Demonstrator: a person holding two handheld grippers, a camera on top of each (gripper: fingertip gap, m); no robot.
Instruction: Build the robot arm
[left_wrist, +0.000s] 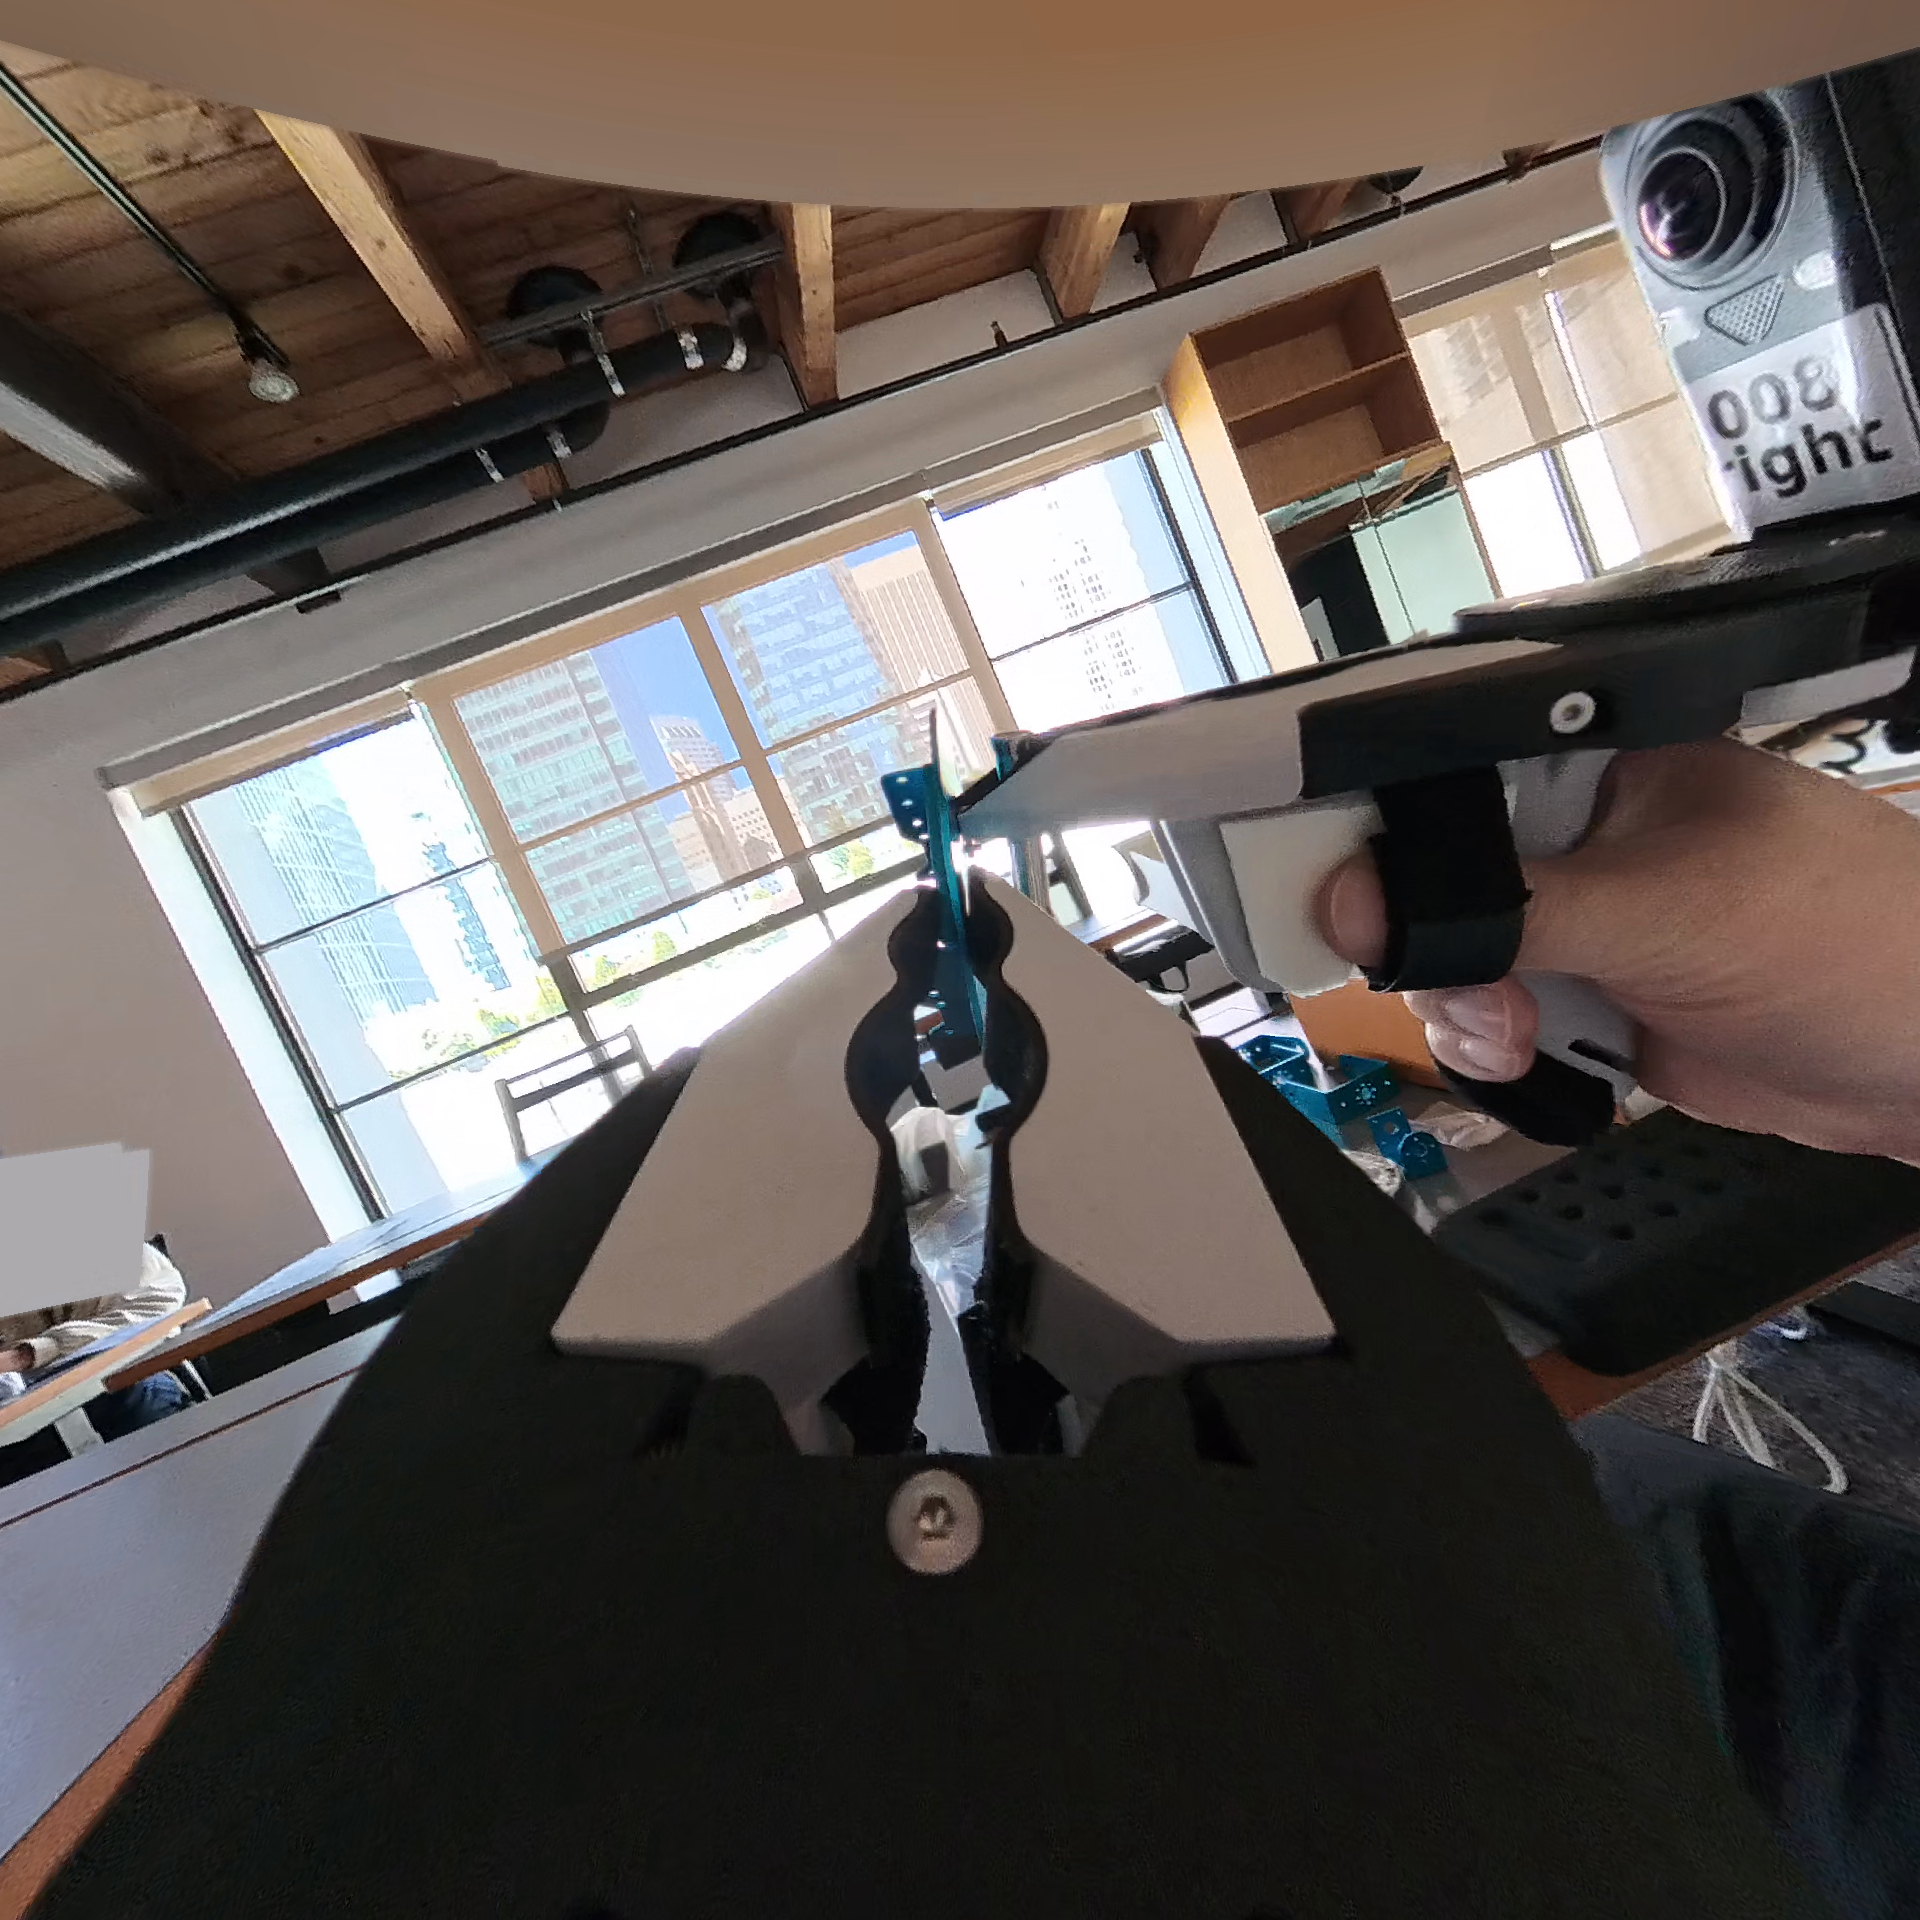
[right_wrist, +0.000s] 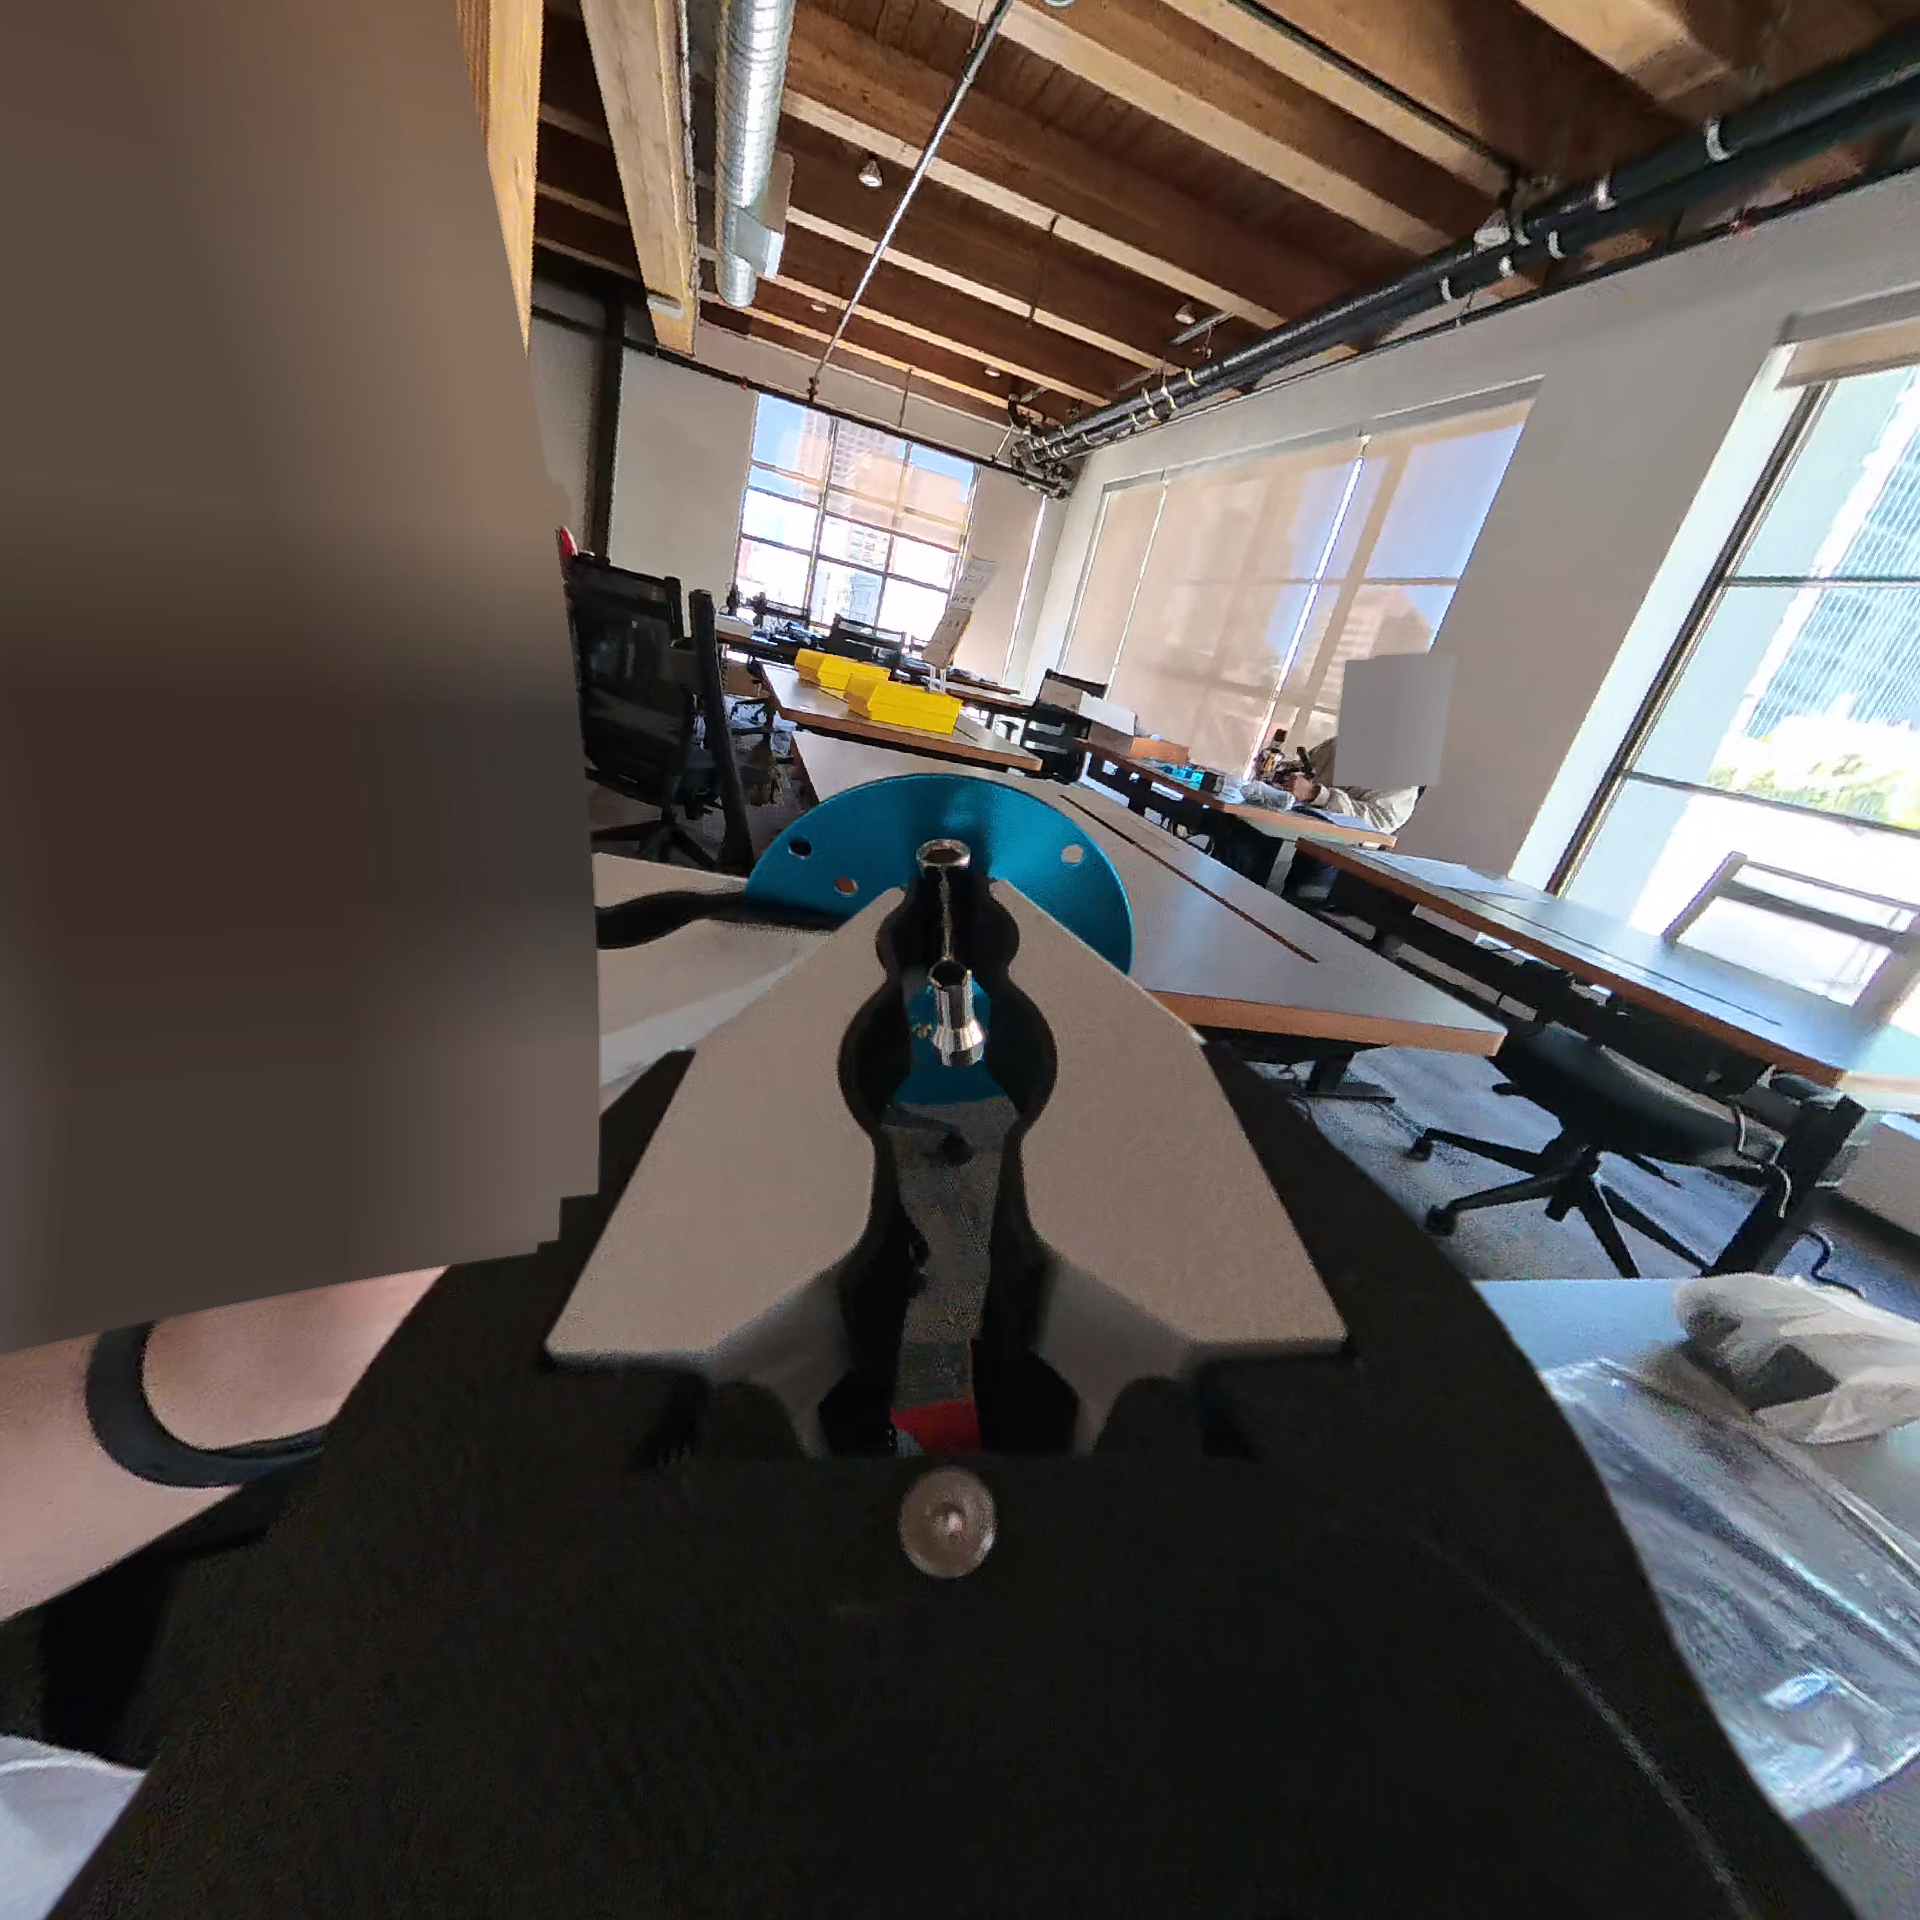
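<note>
My left gripper (left_wrist: 951, 906) is shut on a blue metal disc (left_wrist: 956, 966), seen edge-on and held up in the air. The disc faces the right wrist view (right_wrist: 862, 831), round with small holes. My right gripper (right_wrist: 948, 883) is shut on a small silver socket wrench (right_wrist: 954, 1023), whose hex end (right_wrist: 943, 854) points at the disc's middle. In the left wrist view the right gripper (left_wrist: 977, 812) comes in from the right, held by a hand (left_wrist: 1714, 956), and its tip meets the disc. The left gripper's fingers (right_wrist: 675, 935) show at the disc's left.
Several blue metal brackets (left_wrist: 1340, 1091) and a black perforated block (left_wrist: 1662, 1236) lie on the table below. Clear plastic bags (right_wrist: 1766, 1507) lie at the right. Long tables (right_wrist: 1299, 987), office chairs (right_wrist: 1579, 1132) and yellow bins (right_wrist: 899, 701) stand beyond. A person sits at a far table (right_wrist: 1351, 805). The black perforated block (left_wrist: 1662, 1236) is about 35 centimetres from both grippers' fingertips.
</note>
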